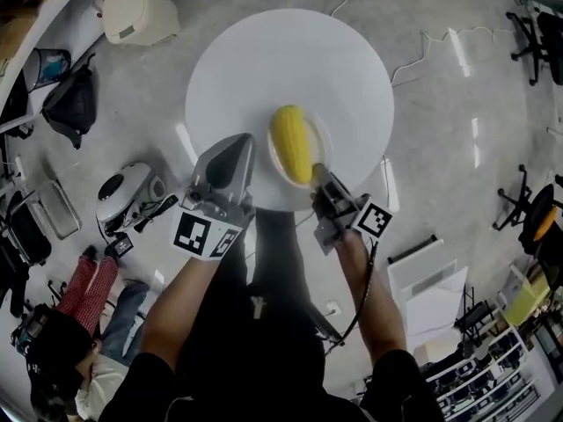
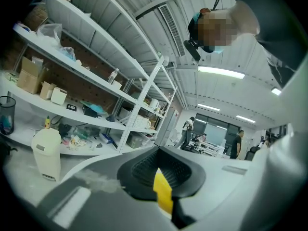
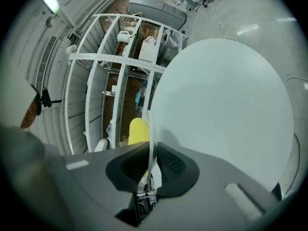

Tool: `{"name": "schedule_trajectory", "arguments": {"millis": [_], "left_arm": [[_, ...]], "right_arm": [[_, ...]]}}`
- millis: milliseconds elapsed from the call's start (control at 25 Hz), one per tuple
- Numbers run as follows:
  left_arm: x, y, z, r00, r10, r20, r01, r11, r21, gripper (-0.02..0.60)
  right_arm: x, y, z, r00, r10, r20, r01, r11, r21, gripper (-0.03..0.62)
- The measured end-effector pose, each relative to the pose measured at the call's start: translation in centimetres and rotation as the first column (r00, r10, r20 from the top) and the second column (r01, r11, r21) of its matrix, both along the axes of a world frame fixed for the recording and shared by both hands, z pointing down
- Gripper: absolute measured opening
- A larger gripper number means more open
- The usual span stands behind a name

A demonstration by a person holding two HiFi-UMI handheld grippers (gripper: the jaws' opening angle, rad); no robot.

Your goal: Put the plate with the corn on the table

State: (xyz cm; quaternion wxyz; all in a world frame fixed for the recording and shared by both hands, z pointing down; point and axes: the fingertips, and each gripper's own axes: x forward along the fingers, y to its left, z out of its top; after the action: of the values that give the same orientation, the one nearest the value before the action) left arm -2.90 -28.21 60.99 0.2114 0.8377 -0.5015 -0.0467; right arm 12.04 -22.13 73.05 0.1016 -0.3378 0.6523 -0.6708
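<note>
A yellow corn cob lies on a small white plate held over the near part of the round white table. My right gripper is shut on the plate's near rim. In the right gripper view the plate stands edge-on between the dark pads, with the corn behind it and the table beyond. My left gripper hovers just left of the plate with its jaws together and apart from the plate. In its own view the left gripper shows a thin yellow strip at the seam.
A white bin, a black bag and a white device sit on the floor to the left. A person in red trousers is at lower left. Office chairs and white boxes stand at right. Shelves fill the left gripper view.
</note>
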Motion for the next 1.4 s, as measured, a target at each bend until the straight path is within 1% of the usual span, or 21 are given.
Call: {"name": "schedule_trajectory", "arguments": {"millis": [280,520,600,760,920,1120,1400], "left_arm": [[-0.8,-0.3,0.3,1.000,-0.013,-0.004,0.013,1.000,0.003,0.002],[-1.8,-0.2,0.4,1.000,-0.012,0.002,0.012,1.000,-0.001,0.002],[-2.0,-0.4,0.7,1.000,-0.018,0.002,0.018,1.000,-0.005,0.002],[-1.8,-0.4,1.2,1.000,-0.016,-0.004,0.016,1.000,-0.012,0.002],[-1.7,-0.2,1.5,1.000,-0.018,-0.010,0.018,1.000,-0.021,0.002],[-1.0,0.1,1.7,1.000,0.011,-0.004,-0.011,1.000,-0.028,0.002],[-0.4,0.2,1.9,1.000,0.021,-0.013,-0.022,0.999,-0.040,0.002]], "right_arm": [[-0.3,-1.0,1.7,1.000,0.020,-0.017,-0.021,1.000,-0.018,0.044],[-0.7,-1.8,2.9,0.999,0.017,-0.038,-0.018,0.999,-0.026,0.044],[-1.0,-2.1,3.5,0.999,0.022,-0.035,-0.023,0.999,-0.042,0.046],[-1.1,-2.2,4.3,0.999,0.024,-0.043,-0.027,0.997,-0.069,0.046],[-0.9,-2.1,4.8,0.998,0.009,-0.067,-0.014,0.998,-0.069,0.048],[-0.9,-2.3,4.6,0.996,0.002,-0.086,-0.007,0.998,-0.061,0.048],[-1.0,-3.0,4.4,0.992,0.016,-0.128,-0.024,0.998,-0.059,0.051]]}}
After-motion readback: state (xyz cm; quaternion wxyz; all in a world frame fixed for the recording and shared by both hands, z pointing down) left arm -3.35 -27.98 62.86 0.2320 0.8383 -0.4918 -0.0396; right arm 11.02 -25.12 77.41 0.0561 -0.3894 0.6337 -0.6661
